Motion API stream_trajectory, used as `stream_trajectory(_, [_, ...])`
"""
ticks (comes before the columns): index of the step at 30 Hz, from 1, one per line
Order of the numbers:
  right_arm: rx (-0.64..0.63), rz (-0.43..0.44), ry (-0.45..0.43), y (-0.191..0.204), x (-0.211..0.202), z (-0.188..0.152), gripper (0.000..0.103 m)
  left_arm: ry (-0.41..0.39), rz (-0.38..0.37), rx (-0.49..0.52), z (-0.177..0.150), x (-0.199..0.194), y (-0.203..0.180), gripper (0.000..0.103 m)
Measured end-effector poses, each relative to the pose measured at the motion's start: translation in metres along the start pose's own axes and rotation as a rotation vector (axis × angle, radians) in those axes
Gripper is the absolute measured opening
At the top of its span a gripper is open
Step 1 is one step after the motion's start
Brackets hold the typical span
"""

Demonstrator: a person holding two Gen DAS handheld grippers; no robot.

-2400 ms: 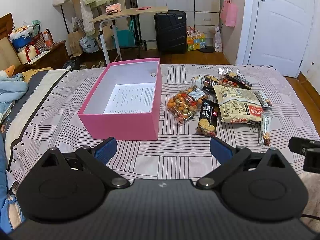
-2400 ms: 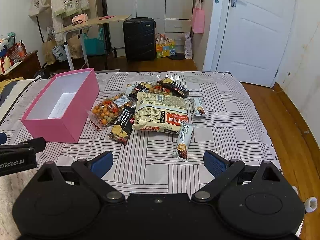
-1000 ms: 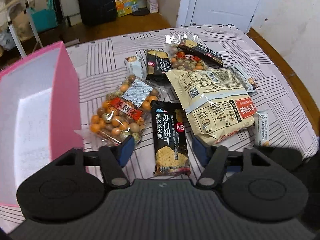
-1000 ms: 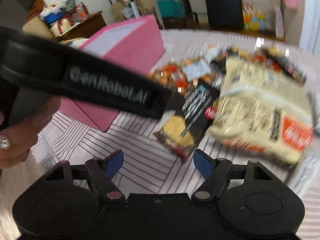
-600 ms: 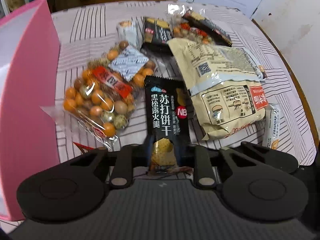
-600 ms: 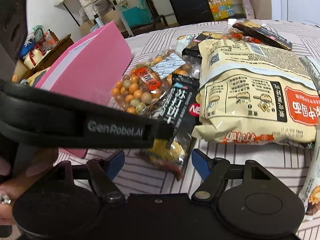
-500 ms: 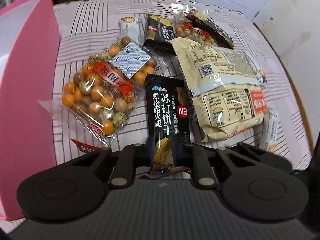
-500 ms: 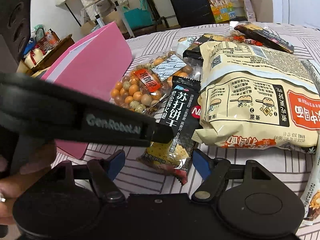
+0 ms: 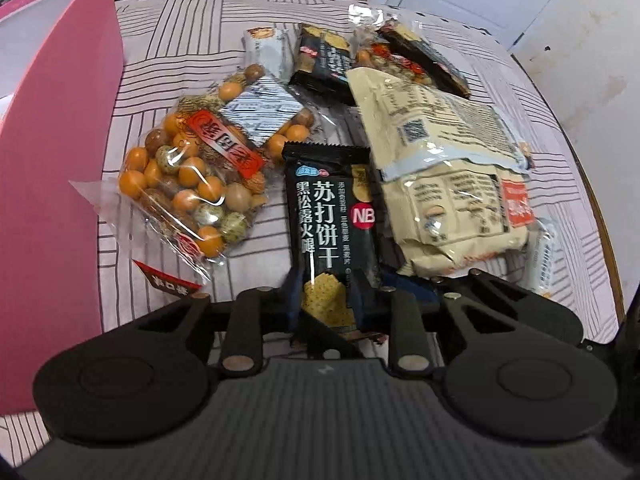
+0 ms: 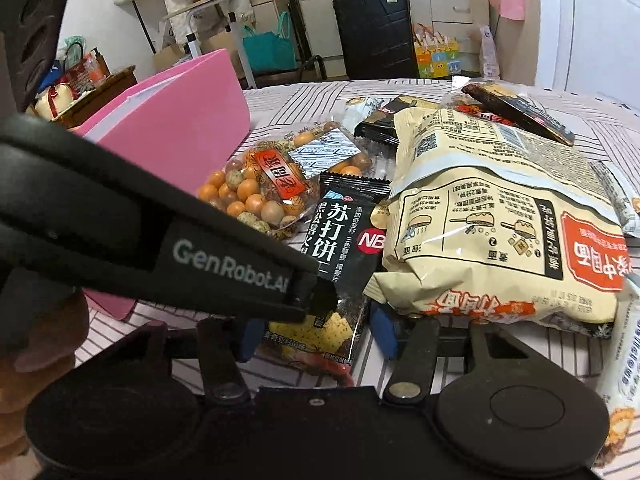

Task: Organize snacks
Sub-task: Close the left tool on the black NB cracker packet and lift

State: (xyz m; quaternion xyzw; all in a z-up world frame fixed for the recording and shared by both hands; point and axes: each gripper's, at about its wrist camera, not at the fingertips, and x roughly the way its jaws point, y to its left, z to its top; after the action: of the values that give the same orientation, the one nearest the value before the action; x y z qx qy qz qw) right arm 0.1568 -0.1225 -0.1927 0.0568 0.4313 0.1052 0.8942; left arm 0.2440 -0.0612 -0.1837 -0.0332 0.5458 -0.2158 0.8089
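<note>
A black cracker packet (image 9: 332, 216) lies on the striped bedspread between a clear bag of coated nuts (image 9: 192, 176) and a big beige noodle bag (image 9: 452, 176). My left gripper (image 9: 326, 300) pinches the packet's near end; its jaws are opening slightly, pads still on the wrapper. In the right wrist view the left gripper (image 10: 316, 292) reaches in from the left onto the same packet (image 10: 340, 240). My right gripper (image 10: 314, 334) straddles that near end with its jaws closing; the blue pads stand just clear of the wrapper.
An open pink box (image 9: 60, 160) stands at the left, close beside the nut bag. Beyond lie more small packets (image 9: 324, 60), and a slim white bar (image 10: 620, 360) lies at the right. A hand (image 10: 36, 340) holds the left gripper.
The left gripper came down over the black packet and shut on its near end. The right gripper's jaws have narrowed around the same end.
</note>
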Motion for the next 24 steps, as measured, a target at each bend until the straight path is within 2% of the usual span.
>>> stream_trajectory(3, [0.001, 0.012, 0.019, 0.0, -0.007, 0.0, 0.06, 0.002, 0.002, 0.029, -0.007, -0.006, -0.008, 0.032])
stream_trajectory(9, [0.007, 0.074, 0.03, 0.006, -0.032, -0.001, 0.059, 0.016, 0.028, 0.112, -0.016, -0.031, -0.02, 0.032])
stream_trajectory(14, [-0.024, 0.105, 0.023, 0.018, -0.055, -0.001, 0.058, 0.021, 0.017, 0.121, -0.024, -0.056, -0.02, 0.032])
stream_trajectory(18, [-0.027, 0.127, 0.009, 0.024, -0.072, -0.005, 0.058, -0.006, 0.012, 0.116, -0.037, -0.079, -0.022, 0.033])
stream_trajectory(24, [-0.084, 0.111, 0.013, 0.045, -0.1, -0.01, 0.058, -0.017, -0.001, 0.103, -0.055, -0.106, -0.026, 0.033])
